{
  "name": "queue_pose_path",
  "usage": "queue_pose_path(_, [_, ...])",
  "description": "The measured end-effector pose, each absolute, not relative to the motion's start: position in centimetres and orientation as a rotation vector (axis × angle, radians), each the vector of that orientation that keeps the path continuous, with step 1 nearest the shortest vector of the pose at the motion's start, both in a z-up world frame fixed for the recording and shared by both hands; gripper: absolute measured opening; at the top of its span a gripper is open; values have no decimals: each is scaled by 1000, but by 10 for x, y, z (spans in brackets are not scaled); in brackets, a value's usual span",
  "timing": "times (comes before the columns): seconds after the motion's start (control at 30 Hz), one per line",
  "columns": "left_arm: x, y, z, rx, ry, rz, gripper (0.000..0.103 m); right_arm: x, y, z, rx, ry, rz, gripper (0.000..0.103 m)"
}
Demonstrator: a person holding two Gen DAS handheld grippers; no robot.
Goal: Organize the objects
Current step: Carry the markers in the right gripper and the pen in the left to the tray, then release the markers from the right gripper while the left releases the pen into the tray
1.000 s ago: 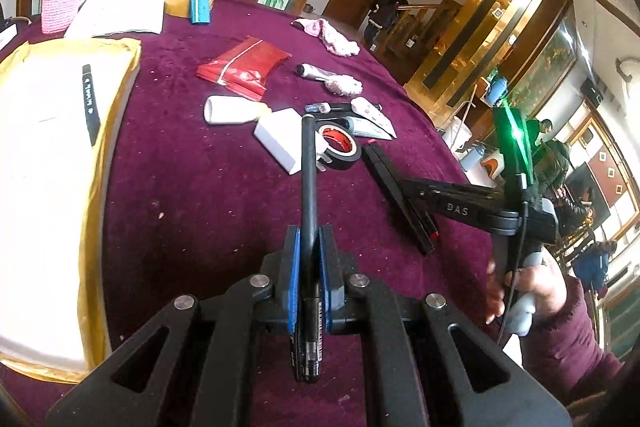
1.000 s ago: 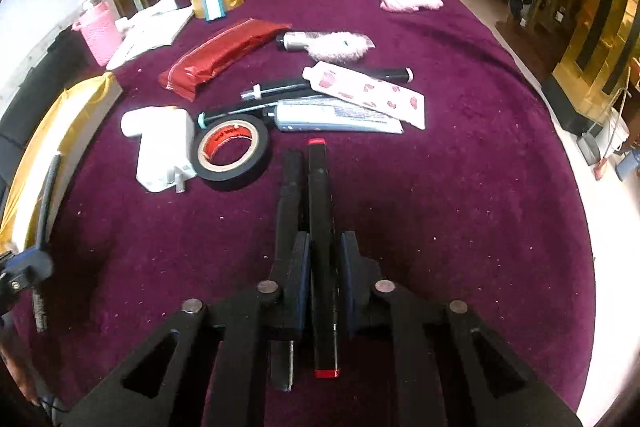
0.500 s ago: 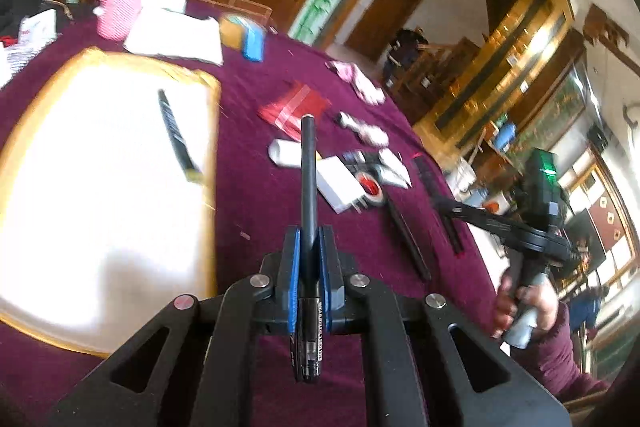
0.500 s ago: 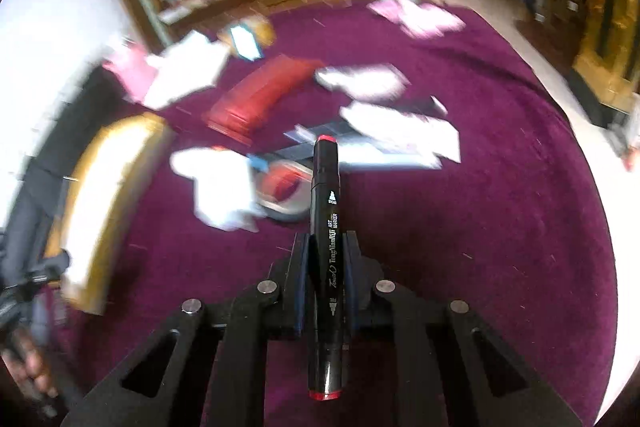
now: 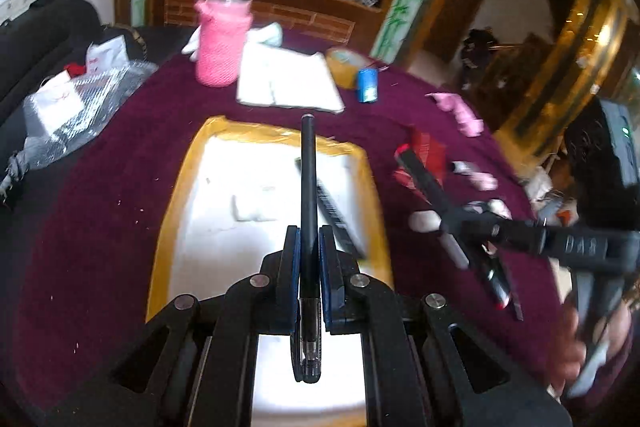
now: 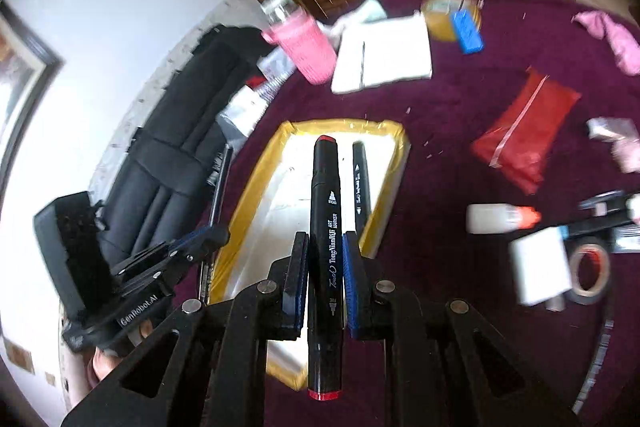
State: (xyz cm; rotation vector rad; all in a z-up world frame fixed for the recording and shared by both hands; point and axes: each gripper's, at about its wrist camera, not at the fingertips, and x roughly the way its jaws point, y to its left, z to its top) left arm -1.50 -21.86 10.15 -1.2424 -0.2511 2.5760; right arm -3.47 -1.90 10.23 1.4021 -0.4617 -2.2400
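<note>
Two pens pinched over a yellow-rimmed tray on plum velvet.

The left gripper (image 5: 308, 251) clamps its blue-padded jaws on a slim, smooth black pen (image 5: 308, 187) that juts straight forward above the tray (image 5: 176, 203), a shallow rectangle with a glossy yellow rim and white floor. The right gripper (image 6: 327, 259) squeezes a thick, matte black art marker (image 6: 325, 227) with red end caps and white lettering, also above the tray. Another black marker (image 6: 360, 183) lies flat inside the tray. On the napped cloth (image 6: 460, 307) nearby sit a pink knitted bottle sleeve (image 6: 306, 45) and a crinkly red pouch (image 6: 524, 131).
</note>
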Motion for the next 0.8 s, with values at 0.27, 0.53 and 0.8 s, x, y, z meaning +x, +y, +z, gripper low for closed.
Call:
queue_pose_path(0.27, [-56,-227,45,-1431,-241,2612,6,-65,-65,41,1566,-493,-2184,14])
queue_pose_path(0.53, [-69,-231,20,-1567,-196,2643,7,-78,-82,28,1584,-396,-2256,14])
queue_pose_path(0.8, [-71,-230,20,-1586,-188,2662,7,-91,-89,29,1557,-300,-2325,14])
